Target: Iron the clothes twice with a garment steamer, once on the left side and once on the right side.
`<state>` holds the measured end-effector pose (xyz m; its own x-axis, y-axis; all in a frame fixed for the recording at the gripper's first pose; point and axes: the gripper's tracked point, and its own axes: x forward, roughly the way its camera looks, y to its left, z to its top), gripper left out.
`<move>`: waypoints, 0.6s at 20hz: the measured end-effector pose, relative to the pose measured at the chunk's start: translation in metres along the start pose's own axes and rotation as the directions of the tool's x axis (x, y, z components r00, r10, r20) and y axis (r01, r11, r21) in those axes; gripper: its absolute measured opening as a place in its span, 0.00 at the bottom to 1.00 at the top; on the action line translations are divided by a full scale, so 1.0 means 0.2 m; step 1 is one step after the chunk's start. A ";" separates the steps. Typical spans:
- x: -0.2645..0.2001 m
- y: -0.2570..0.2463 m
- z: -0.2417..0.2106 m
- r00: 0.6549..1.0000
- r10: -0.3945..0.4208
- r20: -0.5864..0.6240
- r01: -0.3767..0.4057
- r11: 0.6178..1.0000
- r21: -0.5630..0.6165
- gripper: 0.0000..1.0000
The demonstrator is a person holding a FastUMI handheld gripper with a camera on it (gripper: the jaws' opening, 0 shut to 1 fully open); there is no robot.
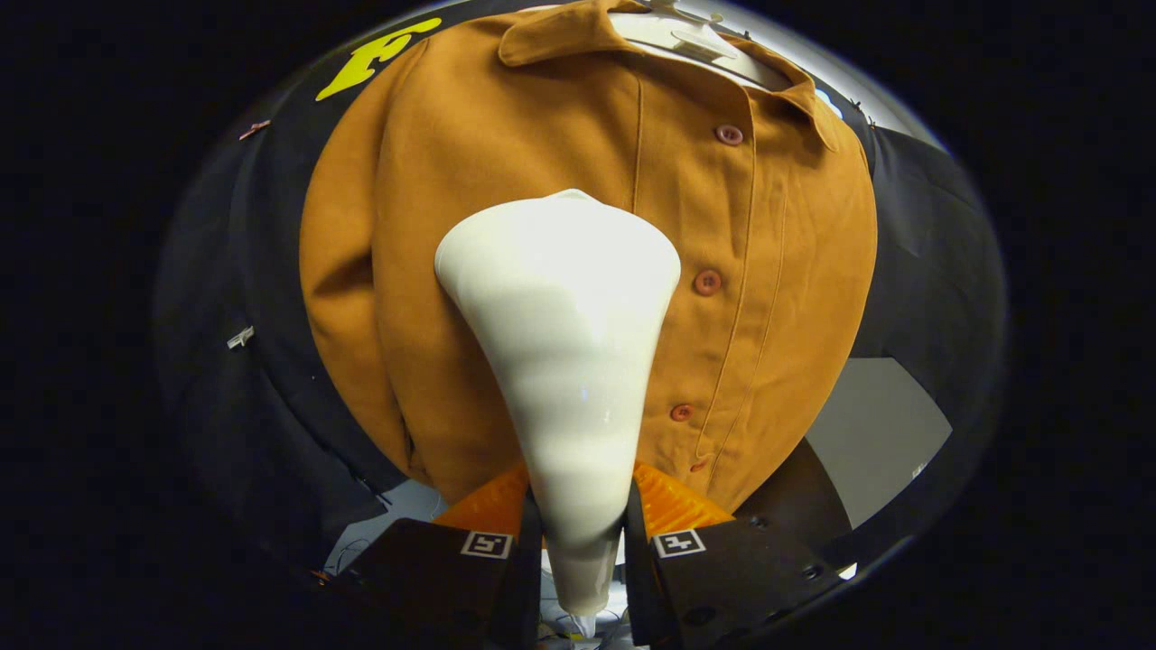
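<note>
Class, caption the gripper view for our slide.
Gripper shut on white steamer, its head against a hanging brown shirt.

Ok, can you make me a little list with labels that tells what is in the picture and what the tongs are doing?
tongs: shut on the steamer's narrow handle, a finger on each side
steamer: white, wide head up against the shirt
shirt: orange-brown, collared, hanging on a white hanger
buttons: down the front, beside the steamer head
steamer position: on the panel left of the buttons
</note>
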<state>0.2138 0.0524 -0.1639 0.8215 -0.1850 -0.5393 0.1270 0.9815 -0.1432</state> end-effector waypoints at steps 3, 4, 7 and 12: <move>0.03 0.00 -0.12 0.999 0.000 -0.052 0.000 1.000 -0.005 0.42; 0.04 0.00 -0.15 0.998 -0.001 -0.067 0.000 1.000 -0.009 0.42; 0.05 -0.01 -0.27 0.993 0.002 -0.114 -0.003 1.000 -0.012 0.42; 0.07 0.00 -0.46 0.982 0.020 -0.187 -0.024 1.000 -0.020 0.42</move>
<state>0.1753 0.0443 -0.2477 0.7054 -0.1712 -0.6878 0.0958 0.9845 -0.1467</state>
